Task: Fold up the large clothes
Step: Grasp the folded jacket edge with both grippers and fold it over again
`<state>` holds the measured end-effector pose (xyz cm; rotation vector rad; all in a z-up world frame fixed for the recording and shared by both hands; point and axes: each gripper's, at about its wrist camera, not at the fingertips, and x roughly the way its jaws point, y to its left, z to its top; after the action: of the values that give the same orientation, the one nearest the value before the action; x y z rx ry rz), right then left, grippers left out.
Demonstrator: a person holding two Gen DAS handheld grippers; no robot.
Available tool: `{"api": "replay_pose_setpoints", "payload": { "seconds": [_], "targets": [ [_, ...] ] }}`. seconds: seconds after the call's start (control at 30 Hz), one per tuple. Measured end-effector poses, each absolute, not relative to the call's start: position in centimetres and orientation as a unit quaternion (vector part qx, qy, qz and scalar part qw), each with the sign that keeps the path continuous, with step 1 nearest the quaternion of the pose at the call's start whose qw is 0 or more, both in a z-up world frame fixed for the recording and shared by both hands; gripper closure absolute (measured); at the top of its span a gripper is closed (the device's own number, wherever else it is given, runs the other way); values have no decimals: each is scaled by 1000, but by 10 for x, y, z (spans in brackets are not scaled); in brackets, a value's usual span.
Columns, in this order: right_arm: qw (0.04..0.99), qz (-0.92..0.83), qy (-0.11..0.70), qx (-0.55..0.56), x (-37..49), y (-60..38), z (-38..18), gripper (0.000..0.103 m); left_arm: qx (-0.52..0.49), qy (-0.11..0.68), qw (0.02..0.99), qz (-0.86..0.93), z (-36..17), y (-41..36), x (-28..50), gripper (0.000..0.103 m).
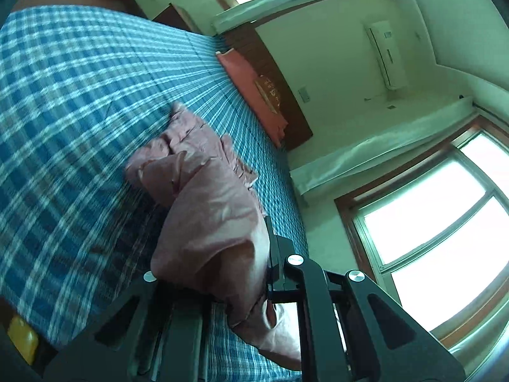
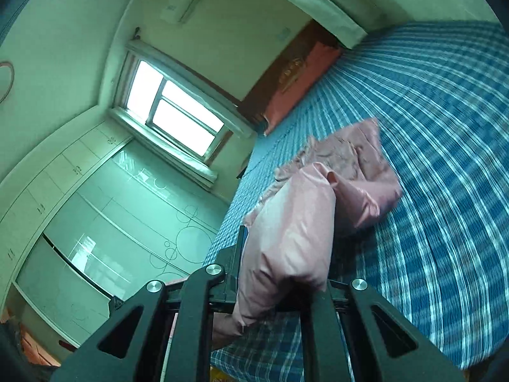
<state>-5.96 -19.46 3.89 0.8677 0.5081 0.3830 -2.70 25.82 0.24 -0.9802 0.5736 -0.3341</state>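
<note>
Bedsheet (image 1: 70,102) in blue-and-white plaid spreads wide around your work, flat and bare on most sides, so you have open room toward the far end where an orange-red pillow (image 1: 257,92) lies against the dark wooden headboard (image 1: 280,86). In the right wrist view the sheet's long edge runs just beside your gripper, and past it stand a pale wardrobe (image 2: 105,222) with circle-patterned sliding doors and a bright window (image 2: 171,111). In the left wrist view the other long edge drops off toward a white wall, an air conditioner (image 1: 386,54) and large windows (image 1: 445,222).

The pink garment (image 1: 206,197) is thin, smooth and slightly shiny, with a ruffled trim along one side. Its far part lies crumpled on the sheet, while the near part rises in two taut, puffed folds toward your grippers.

Your left gripper (image 1: 270,273) is clamped on one bunch of the pink fabric, with a loose flap hanging below the black fingers. Your right gripper (image 2: 273,286) is likewise closed on the other bunch. Both point slightly downward over the bed and are rolled to the side, so the room looks tilted in each view.
</note>
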Motion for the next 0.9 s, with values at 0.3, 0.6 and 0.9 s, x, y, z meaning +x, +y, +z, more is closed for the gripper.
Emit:
{"api": "replay_pose_setpoints", "payload": {
  "seconds": [0.3,0.6,0.9],
  "targets": [
    [859,180,251,408,76,-209,44,92,-434,289,842,-143,11,248,118,93],
    [853,128,298,409,220,-220,10,92,-395,334,852,-89,-10,227,274,93],
    [839,75,365,398,339,-229,-70,92,-336,393,855,-43,-67,202,395,93]
  ]
}}
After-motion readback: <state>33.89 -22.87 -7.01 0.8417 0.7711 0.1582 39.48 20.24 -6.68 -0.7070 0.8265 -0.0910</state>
